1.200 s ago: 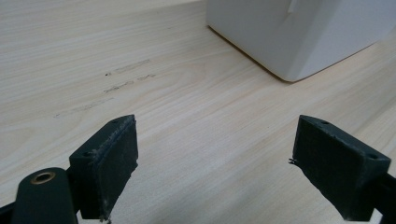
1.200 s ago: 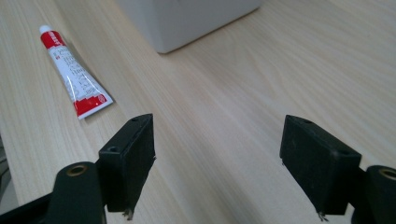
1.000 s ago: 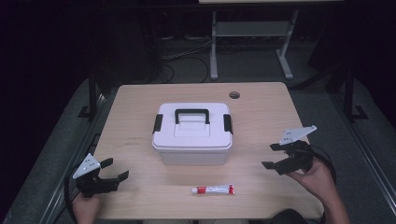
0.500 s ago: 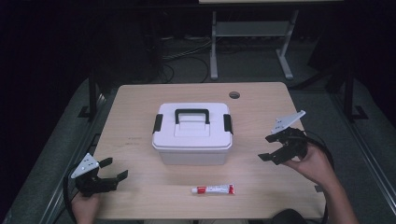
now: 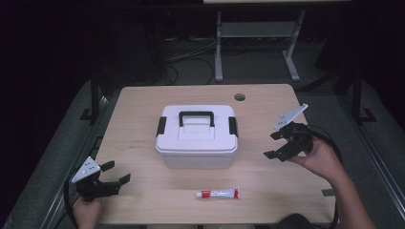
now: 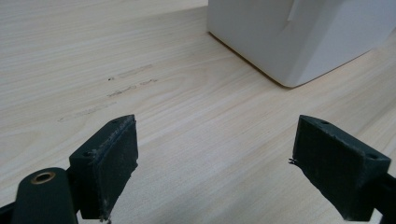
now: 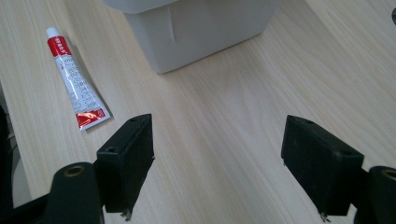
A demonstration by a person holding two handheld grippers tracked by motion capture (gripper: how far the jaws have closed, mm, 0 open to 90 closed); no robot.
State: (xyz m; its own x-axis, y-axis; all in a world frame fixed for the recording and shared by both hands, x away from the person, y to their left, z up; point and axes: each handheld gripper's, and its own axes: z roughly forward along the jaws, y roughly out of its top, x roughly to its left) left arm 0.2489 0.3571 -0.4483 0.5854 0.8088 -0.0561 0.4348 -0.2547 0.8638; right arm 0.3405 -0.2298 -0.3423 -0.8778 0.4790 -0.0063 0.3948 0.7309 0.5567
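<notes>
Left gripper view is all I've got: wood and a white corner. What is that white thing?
Observer: A white storage box with a black handle on its lid and a black latch at each end, mid-table in the high view.
Operator: Lid on?
Observer: Yes, the lid sits on the box, both latches against its ends.
Operator: Anything else on the table?
Observer: A red and white tube lying flat in front of the box, apart from it.
Operator: Where's the right gripper?
Observer: The right gripper is held above the table, right of the box, jaws open and empty, aimed toward the box's right end. The left gripper is open too, near the table's front left corner.
</notes>
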